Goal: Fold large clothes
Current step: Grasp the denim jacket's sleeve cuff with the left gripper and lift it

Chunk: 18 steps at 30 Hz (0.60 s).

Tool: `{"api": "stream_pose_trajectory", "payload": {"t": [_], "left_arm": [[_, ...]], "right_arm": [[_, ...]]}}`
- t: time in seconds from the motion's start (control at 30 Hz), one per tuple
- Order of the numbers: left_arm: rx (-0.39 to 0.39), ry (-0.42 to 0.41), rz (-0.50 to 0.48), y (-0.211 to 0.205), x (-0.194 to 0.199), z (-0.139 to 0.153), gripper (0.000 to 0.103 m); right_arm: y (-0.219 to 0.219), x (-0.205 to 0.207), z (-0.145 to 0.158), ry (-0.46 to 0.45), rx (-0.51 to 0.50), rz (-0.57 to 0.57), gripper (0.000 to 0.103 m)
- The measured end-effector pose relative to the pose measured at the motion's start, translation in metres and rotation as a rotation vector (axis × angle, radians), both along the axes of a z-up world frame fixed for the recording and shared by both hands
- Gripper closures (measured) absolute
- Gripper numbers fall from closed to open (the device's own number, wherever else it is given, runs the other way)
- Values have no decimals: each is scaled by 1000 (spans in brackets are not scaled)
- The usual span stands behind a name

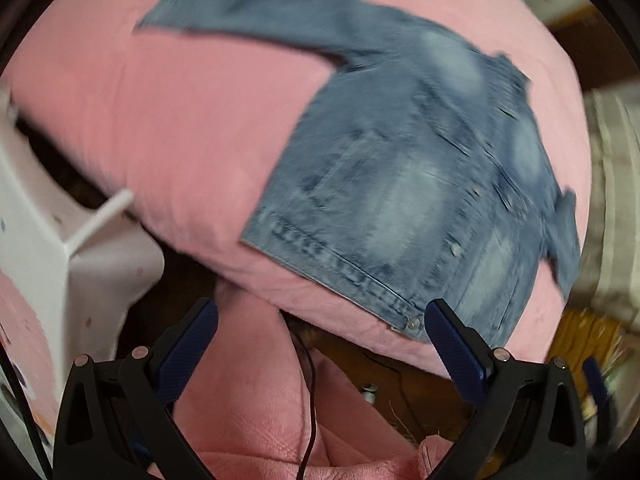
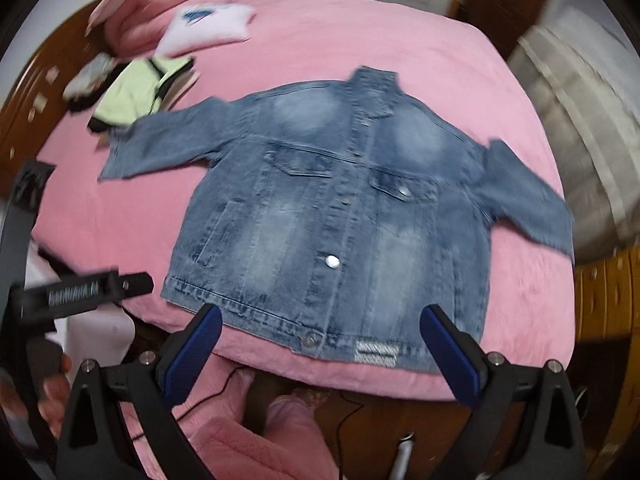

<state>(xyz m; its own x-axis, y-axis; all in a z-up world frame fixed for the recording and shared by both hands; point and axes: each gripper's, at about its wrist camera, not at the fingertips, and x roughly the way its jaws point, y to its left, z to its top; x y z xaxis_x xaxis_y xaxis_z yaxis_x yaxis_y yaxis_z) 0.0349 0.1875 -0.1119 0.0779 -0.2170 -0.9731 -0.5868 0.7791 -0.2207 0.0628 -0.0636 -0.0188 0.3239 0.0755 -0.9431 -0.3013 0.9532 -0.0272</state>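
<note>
- At the far left of the right wrist view, the left claw (image 2: 132, 280) shows as a blurred black bar over the edge of the bed, with a hand (image 2: 48, 384) on its grip below.
- Seen from its own camera, the left claw (image 1: 322, 316) is spread wide with nothing between its blue pads; it hangs above the near edge of the bed, and its right finger (image 1: 456, 344) lies just beside the bottom corner of the jacket.
- A white plastic stool (image 1: 48, 240) stands beside the bed at the left of the left wrist view.
- Toward the back left of the bed, a pale green garment (image 2: 132, 88) lies near the tip of the jacket's left-hand sleeve; behind it sit a white folded top (image 2: 208, 28) and pink pillows (image 2: 156, 0).
- The pink bed sheet (image 2: 120, 216) covers the whole bed and carries everything.
- The denim jacket (image 2: 332, 208) lies flat and face up in the middle of the bed, buttoned, collar pointing away, hem along the near edge, both sleeves spread out to the sides.
- The right claw (image 2: 320, 320) is also spread wide and holds nothing; it hovers over the jacket's hem, one finger on each side of the bottom button.
- A thin black cable (image 2: 344, 420) runs down over pink fleece clothing (image 2: 248, 440) below the claws.
- At the far right, a beige striped cushion (image 2: 568, 120) sits beside the bed.
</note>
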Motion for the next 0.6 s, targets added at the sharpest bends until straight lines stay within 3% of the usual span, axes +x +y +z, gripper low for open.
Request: {"api": "stream_pose_trajectory", "payload": {"t": [0.13, 0.3, 0.47, 0.6], "left_arm": [[-99, 47, 124, 59, 10, -23, 1], [-99, 37, 234, 138, 26, -35, 1], [-91, 31, 344, 224, 43, -60, 1], [-133, -2, 425, 288, 63, -91, 11]], "right_arm": [[59, 16, -8, -32, -103, 152, 4], [132, 32, -15, -66, -178, 341, 4], [192, 48, -26, -47, -204, 452, 4], [229, 56, -38, -4, -234, 497, 4]]}}
